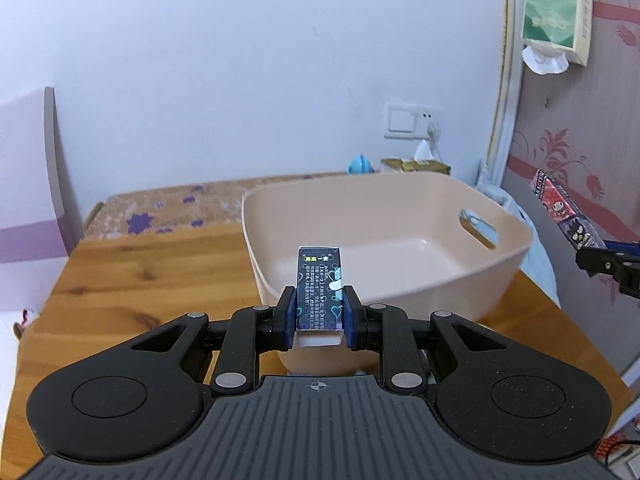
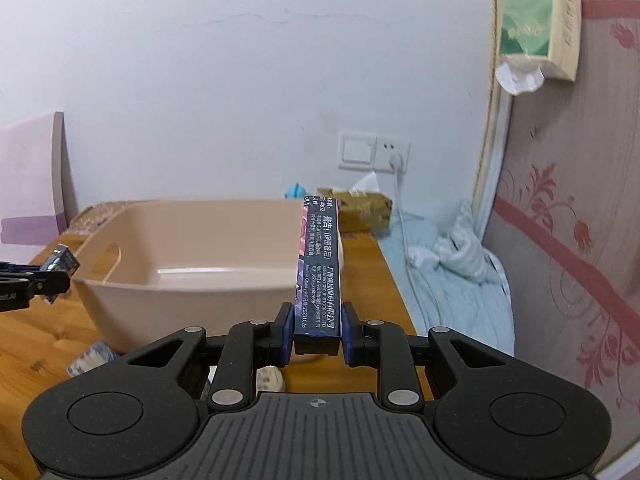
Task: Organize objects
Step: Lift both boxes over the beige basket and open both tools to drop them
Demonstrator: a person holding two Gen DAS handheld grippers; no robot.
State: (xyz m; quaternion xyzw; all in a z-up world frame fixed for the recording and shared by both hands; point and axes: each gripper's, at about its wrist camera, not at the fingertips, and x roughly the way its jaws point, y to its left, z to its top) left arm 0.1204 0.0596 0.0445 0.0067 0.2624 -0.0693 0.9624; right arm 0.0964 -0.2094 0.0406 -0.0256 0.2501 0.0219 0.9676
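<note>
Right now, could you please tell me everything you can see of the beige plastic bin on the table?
The beige plastic bin is a smooth, glossy tub with rounded corners, sloping walls and an oval handle cut-out in a side wall. It stands upright and open on the wooden table, and the floor that shows is bare. Neither hand-held gripper touches it: the small dark box and the long dark box are held in front of it.

Basin plain beige-pink. Small box dark, holographic hearts, white end. Long box navy, white print (pink on edge). Table orange wood grain. Wallpaper mauve, red floral. Tissue box green.
</note>
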